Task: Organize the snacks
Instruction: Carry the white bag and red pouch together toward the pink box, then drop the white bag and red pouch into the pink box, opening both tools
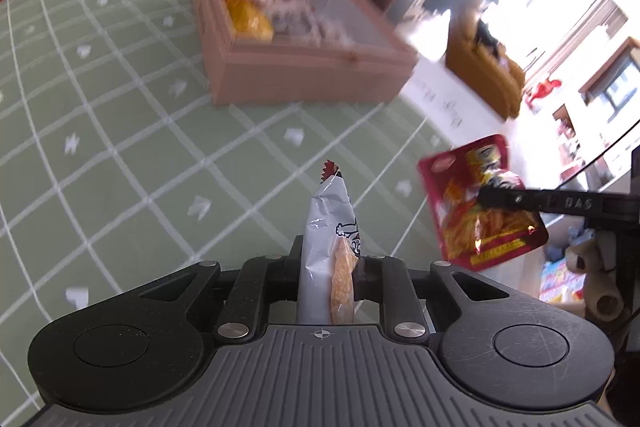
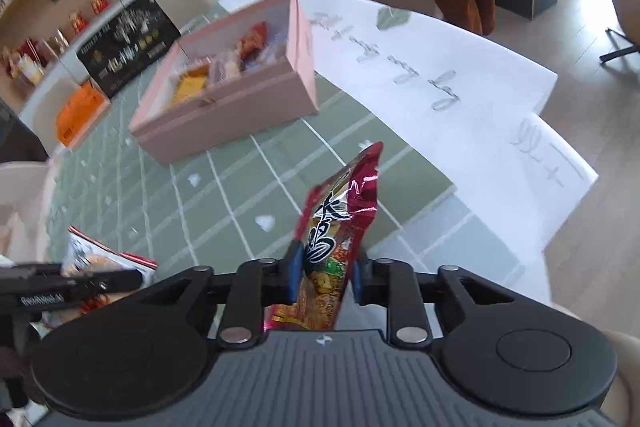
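A silver-white snack packet [image 1: 330, 227] stands upright, clamped in the left tool [image 1: 330, 267], lifted above the green checked worktop [image 1: 120, 131]. A red snack packet [image 2: 336, 231] is pinched between the blue pads of the right tool [image 2: 326, 275], also held in the air, near the worktop's right edge. Farther off, a pink open box [image 2: 240, 107] sits on the worktop with orange, red and pale snack packs lying inside it. A white sheet with handwriting [image 2: 440, 79] lies right of the box. Behind the box to the left stand a black printed box [image 2: 128, 43] and an orange package [image 2: 78, 111].
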A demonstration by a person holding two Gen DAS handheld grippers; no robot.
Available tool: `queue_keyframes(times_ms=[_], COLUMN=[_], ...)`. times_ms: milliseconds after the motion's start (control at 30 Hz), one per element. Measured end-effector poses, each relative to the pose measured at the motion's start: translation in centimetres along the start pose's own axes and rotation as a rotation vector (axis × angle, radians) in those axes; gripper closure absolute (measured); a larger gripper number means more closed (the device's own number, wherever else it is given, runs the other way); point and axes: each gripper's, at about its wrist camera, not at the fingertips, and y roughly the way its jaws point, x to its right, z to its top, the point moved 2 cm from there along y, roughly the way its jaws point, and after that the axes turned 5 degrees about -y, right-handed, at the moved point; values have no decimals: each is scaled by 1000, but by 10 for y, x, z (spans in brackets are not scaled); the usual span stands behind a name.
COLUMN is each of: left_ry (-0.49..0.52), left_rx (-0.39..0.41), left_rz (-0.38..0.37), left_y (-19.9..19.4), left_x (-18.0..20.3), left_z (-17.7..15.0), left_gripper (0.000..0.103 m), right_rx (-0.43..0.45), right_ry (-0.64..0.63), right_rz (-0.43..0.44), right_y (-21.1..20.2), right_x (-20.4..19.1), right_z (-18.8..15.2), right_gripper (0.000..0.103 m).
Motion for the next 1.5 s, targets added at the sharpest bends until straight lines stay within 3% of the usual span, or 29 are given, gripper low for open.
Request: queue_keyframes(times_ms=[100,200,433,533,600,633,700,800,967,1100,1267,1400,1500], left_ry=[-4,35,14,-64,-80,-91,-123,-191,-109,-45,-18,-1,51], left_rx=[61,146,367,343,254,220,208,210,270,297,273,247,301], left_rz=[-66,-80,-167,-236,-168,-136,-155,-177,-37,110,265,307,357], left_y=[-12,-28,-63,-38,1,17,34,38,21,1,1,14,14], left_x=[8,20,34,20,7,0,-13,-34,-51,-43,-31,-22,-12], left_z=[27,63,182,227,242,243,236,224,183,108,14,-20,-26], left_gripper=[82,82,80,74,74,74,74,74,74,73,73,73,73], right_rx=[36,91,267,315,262,230,165,123,97,111,122,96,126], right_ry=[-5,-49,-201,-183,-146,-120,-54,-26,-126,-141,-133,-202,-300], right_rz=[-6,4,61,122,142,134,99,28,-107,-134,-139,-170,-235], right_y=[-15,-34,-73,-57,-28,-11,22,41,45,43,54,71,77], right_x=[-10,-27,-85,-102,-100,-96,-78,-56,-50,-57,-70,-91,-109], right_z=[12,35,124,169,192,201,206,185,129,82,27,0,-12], right_gripper=[86,87,87,86,80,71,68,68,65,45,43,40,37])
